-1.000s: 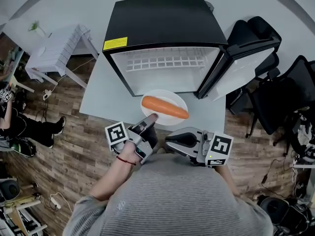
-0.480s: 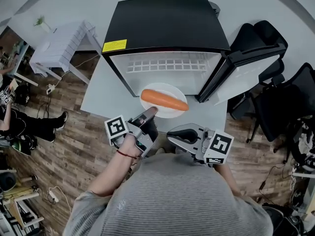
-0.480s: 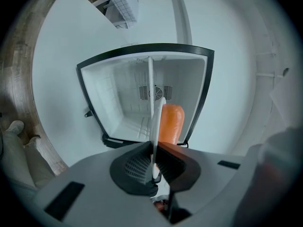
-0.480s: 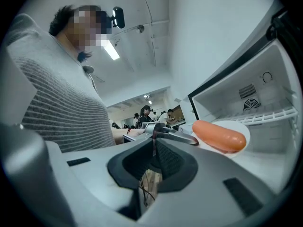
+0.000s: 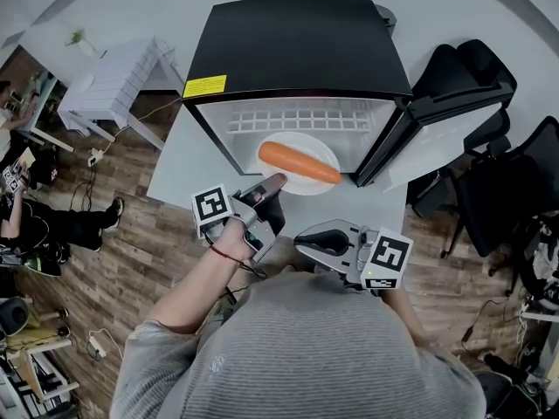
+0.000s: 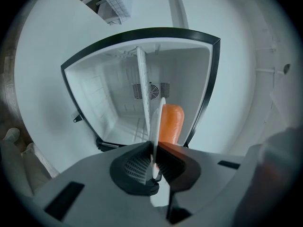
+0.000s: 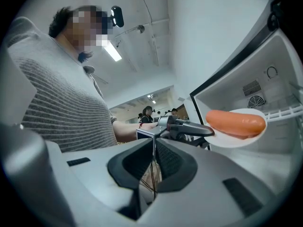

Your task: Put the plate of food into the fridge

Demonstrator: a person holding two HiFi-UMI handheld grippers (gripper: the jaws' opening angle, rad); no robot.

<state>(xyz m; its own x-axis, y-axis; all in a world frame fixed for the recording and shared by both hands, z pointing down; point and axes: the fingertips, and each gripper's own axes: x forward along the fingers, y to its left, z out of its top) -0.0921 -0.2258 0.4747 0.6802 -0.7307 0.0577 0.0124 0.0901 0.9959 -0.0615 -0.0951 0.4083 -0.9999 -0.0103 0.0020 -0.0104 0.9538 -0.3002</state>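
**Student:** Fig. 1. What stood where, reckoned from the fridge?

**Tutor:** The fridge stood on a grey table, with its door swung wide to the right. The plate hung level at the fridge's open mouth, in front of its wire shelf and not yet set down inside. The food, one long orange piece, lay loose across the plate.

**Student:** How would that load handle?

**Tutor:** By judgement, the plate was stiff, smooth and breakable. It looked light enough for a single grip, but held by one edge it would want to droop. The rounded food could roll off at any tilt. The rim farthest from the fridge was the one free place to take hold, and the plate had to be kept flat.

**Student:** And the tools?

**Tutor:** The left gripper pointed level into the fridge. It was rolled onto its side, so its jaws clamped that rim from above and below. The right gripper hung farther from the fridge, close to the person's body and aimed across toward the left one. Its jaws were pressed together on nothing.
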